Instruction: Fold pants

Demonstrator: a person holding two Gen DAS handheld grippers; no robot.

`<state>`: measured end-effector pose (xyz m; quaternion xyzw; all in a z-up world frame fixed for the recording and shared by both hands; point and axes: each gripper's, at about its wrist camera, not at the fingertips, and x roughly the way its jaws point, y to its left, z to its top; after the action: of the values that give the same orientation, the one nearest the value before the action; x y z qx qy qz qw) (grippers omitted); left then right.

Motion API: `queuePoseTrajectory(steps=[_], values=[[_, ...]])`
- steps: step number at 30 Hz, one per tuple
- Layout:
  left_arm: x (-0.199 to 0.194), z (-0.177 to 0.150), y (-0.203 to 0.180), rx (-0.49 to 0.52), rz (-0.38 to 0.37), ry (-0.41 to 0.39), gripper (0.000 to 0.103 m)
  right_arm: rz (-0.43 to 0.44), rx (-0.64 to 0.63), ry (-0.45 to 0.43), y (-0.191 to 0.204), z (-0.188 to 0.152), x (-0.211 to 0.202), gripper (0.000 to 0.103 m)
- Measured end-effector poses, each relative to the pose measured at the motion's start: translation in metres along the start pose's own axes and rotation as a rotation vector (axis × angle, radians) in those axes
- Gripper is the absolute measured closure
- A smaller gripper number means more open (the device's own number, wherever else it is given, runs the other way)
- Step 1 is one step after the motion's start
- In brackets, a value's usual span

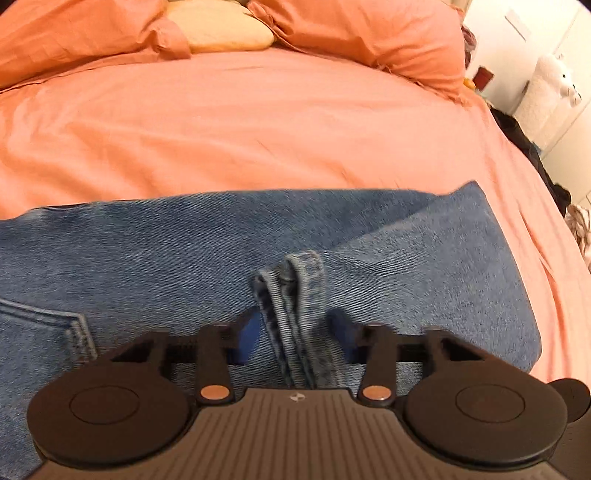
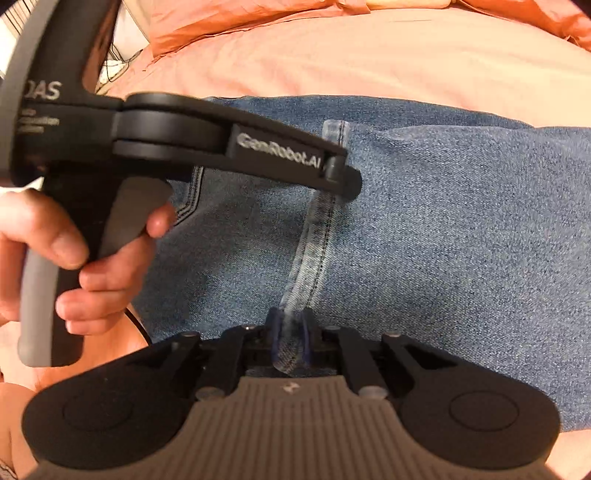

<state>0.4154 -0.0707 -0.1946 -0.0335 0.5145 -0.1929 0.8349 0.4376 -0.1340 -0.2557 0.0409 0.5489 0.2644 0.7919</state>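
Blue jeans (image 1: 155, 251) lie spread across an orange bedsheet (image 1: 221, 129). A raised hem strip (image 1: 291, 295) of the denim stands between the blue pads (image 1: 245, 332) of my left gripper (image 1: 293, 328). Its jaws are open with gaps beside the cloth. In the right wrist view the same strip (image 2: 317, 240) runs from my right gripper (image 2: 290, 328), which is shut on its near end, up to the left gripper (image 2: 340, 173). A hand (image 2: 92, 258) holds the left gripper's handle. A back pocket seam (image 1: 74, 332) shows at the lower left.
Orange pillows (image 1: 369, 37) and a beige cushion (image 1: 221, 29) lie at the head of the bed. A white plush toy (image 1: 554, 81) and dark clothes (image 1: 524, 140) sit beyond the bed's right edge. Cables (image 2: 118, 62) lie past the left edge.
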Motion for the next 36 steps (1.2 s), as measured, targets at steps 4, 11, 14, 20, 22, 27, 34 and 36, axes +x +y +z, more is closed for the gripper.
queuePoseTrajectory(steps=[4,11,14,20,22,27,34,36], values=[[0.000,0.002,-0.017,0.078,0.077,0.004,0.081,0.022,0.015,-0.006,-0.009,-0.001,-0.009,0.090],[-0.013,0.000,-0.040,0.171,0.154,-0.037,0.088,-0.009,0.032,-0.064,-0.025,0.001,-0.035,0.060],[-0.021,0.007,-0.055,0.222,0.181,-0.075,0.090,-0.091,0.061,-0.113,-0.053,-0.001,-0.058,0.058],[-0.040,0.043,-0.080,0.291,0.200,-0.113,0.091,-0.281,0.183,-0.207,-0.133,0.004,-0.103,0.071],[-0.026,0.049,-0.081,0.299,0.235,-0.049,0.091,-0.321,0.189,-0.243,-0.150,0.012,-0.113,0.077],[0.024,0.039,-0.060,0.270,0.310,0.082,0.103,-0.353,0.175,-0.304,-0.176,0.037,-0.114,0.086],[0.045,0.024,-0.027,0.256,0.300,0.132,0.103,-0.354,0.187,-0.257,-0.216,0.067,-0.079,0.087],[0.046,0.024,-0.025,0.259,0.291,0.135,0.103,-0.349,0.209,-0.208,-0.226,0.070,-0.055,0.087]])
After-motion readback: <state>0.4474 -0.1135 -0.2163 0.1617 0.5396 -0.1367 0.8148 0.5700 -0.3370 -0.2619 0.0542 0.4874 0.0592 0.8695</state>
